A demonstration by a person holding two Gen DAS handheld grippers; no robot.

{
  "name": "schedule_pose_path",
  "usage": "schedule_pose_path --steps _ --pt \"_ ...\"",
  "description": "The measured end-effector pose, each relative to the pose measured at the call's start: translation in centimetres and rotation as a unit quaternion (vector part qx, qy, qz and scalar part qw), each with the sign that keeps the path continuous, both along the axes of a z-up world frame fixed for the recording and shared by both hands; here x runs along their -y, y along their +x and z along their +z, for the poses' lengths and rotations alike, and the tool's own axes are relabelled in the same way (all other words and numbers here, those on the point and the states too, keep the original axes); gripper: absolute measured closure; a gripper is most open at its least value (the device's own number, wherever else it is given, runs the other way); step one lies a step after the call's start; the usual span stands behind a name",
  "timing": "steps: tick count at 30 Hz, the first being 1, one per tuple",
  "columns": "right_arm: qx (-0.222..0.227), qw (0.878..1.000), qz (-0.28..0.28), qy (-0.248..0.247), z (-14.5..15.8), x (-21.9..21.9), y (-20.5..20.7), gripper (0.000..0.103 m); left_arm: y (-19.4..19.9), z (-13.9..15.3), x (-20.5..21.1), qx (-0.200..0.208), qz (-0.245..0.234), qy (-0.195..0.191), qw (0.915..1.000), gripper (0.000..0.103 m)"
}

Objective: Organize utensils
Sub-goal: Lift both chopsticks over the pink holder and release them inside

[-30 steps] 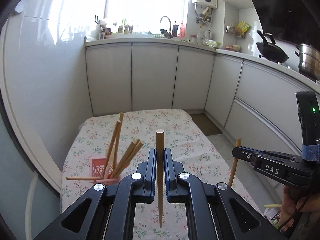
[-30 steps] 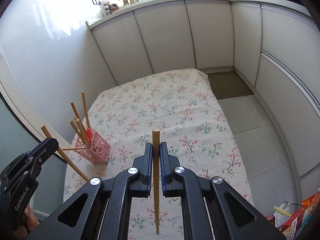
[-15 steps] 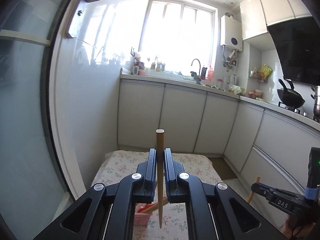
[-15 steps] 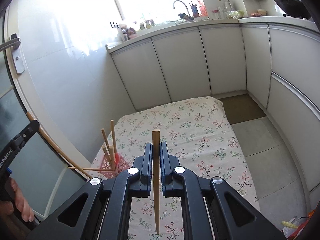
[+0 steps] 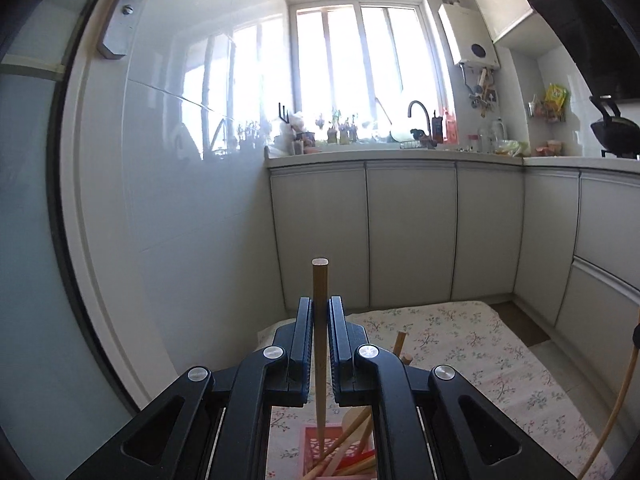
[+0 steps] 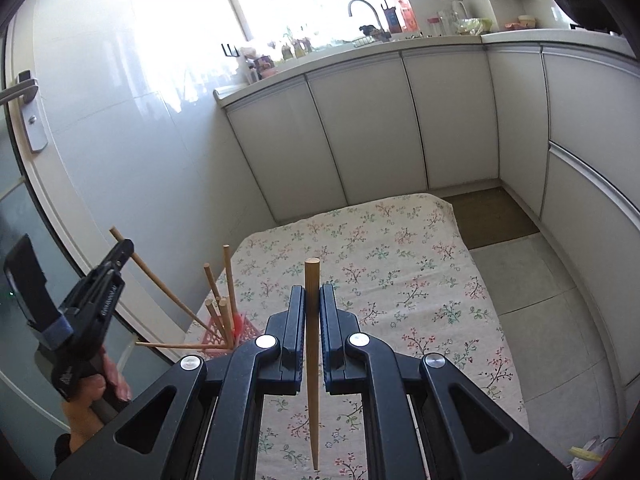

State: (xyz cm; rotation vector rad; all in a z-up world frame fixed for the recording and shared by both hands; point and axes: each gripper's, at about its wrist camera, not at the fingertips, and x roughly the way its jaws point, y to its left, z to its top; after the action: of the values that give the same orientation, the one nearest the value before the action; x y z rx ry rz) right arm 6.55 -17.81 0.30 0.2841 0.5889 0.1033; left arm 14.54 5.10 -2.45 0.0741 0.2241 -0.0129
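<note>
A wooden chopstick (image 5: 320, 344) is clamped between the narrowed jaws of the left gripper (image 5: 320, 312), its blunt end standing above the fingertips and its thin end pointing down toward the pink holder (image 5: 316, 446). In the left wrist view the tip is seen just over the holder's near rim; whether it touches the rim cannot be told. Several chopsticks (image 5: 352, 440) are already stood in the holder, leaning against one another. In the right wrist view the same holder (image 6: 248, 330) is seen at the near left corner of the flowered cloth (image 6: 400, 280), with the bundle of sticks (image 6: 224, 304) rising from it and one stick (image 6: 180, 345) lying nearly level, sticking out to the left of the holder.

A second chopstick (image 6: 312, 360) is gripped by the right gripper (image 6: 312, 304), whose jaws are drawn close on it; the thick end is held up and the tapered end hangs over the cloth, to the right of the holder and apart from it. The left gripper (image 6: 120, 252) is also seen from the right wrist camera, left of the holder, held by a hand (image 6: 96, 396), with its chopstick (image 6: 160, 284) slanting down toward the holder.

White cabinets (image 6: 360, 128) are seen beyond the holder, past the far edge of the cloth.
</note>
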Motion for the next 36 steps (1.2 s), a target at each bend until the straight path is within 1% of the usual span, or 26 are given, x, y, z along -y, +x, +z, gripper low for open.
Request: schedule_pose_path --steps 8,9,11,13,14,15,17,19,21,23,27,28,29,33,36 --pt "-0.005 1.0 -0.002 0.001 -0.3 0.5 0.4 0.096 2.2 -2.9 1.1 -0.011 -0.007 0.028 0.9995 0.096" --pt "-0.005 1.0 -0.002 0.001 -0.3 0.6 0.5 0.096 2.5 -3.1 1.1 -0.017 -0.013 0.03 0.9993 0.096" --pt "-0.004 1.0 -0.001 0.001 -0.4 0.6 0.4 0.096 3.1 -3.7 1.3 -0.042 -0.032 0.022 0.9983 0.093" --pt "-0.002 1.0 0.002 0.0 -0.3 0.5 0.3 0.096 3.1 -3.7 1.2 -0.055 -0.038 0.011 0.9977 0.082" --pt "0.0 1.0 0.004 0.0 -0.3 0.4 0.2 0.096 2.9 -3.4 1.2 -0.064 -0.043 0.004 0.997 0.072" --pt "0.003 1.0 0.006 -0.002 0.0 0.2 0.0 0.096 2.6 -3.0 1.1 -0.07 -0.045 -0.002 0.9965 0.066" --pt "0.015 1.0 0.009 -0.003 0.5 -0.1 -0.3 0.096 1.8 -2.0 0.9 -0.082 -0.044 -0.016 0.9956 0.063" --pt "0.03 0.999 0.014 -0.003 1.2 -0.5 -0.7 0.096 0.6 -1.0 0.5 -0.1 -0.044 -0.035 0.9934 0.059" --pt "0.05 0.999 0.021 0.0 2.2 -0.9 -1.3 0.096 -0.8 -0.3 -0.1 -0.119 -0.038 -0.048 0.991 0.052" --pt "0.073 0.997 0.026 0.006 3.3 -1.4 -1.9 0.096 -2.0 0.2 -0.9 -0.145 -0.027 -0.061 0.9872 0.049" --pt "0.122 0.992 0.036 0.023 5.5 -2.6 -2.9 0.096 -3.7 0.7 -3.2 -0.195 0.008 -0.088 0.9767 0.045" --pt "0.133 0.99 0.037 0.024 6.1 -3.2 -3.0 0.096 -4.3 0.7 -3.9 -0.198 0.018 -0.095 0.9754 0.044" --pt "0.143 0.989 0.038 0.022 6.6 -3.8 -3.0 0.096 -4.7 0.7 -4.5 -0.2 0.028 -0.1 0.9742 0.041" --pt "0.157 0.986 0.053 0.027 7.6 -6.8 -1.9 0.096 -6.1 0.4 -7.1 -0.204 0.068 -0.115 0.9698 0.034" --pt "0.176 0.982 0.062 0.022 7.8 -9.2 -0.9 0.096 -6.1 -0.4 -8.5 -0.22 0.084 -0.114 0.9653 0.033"
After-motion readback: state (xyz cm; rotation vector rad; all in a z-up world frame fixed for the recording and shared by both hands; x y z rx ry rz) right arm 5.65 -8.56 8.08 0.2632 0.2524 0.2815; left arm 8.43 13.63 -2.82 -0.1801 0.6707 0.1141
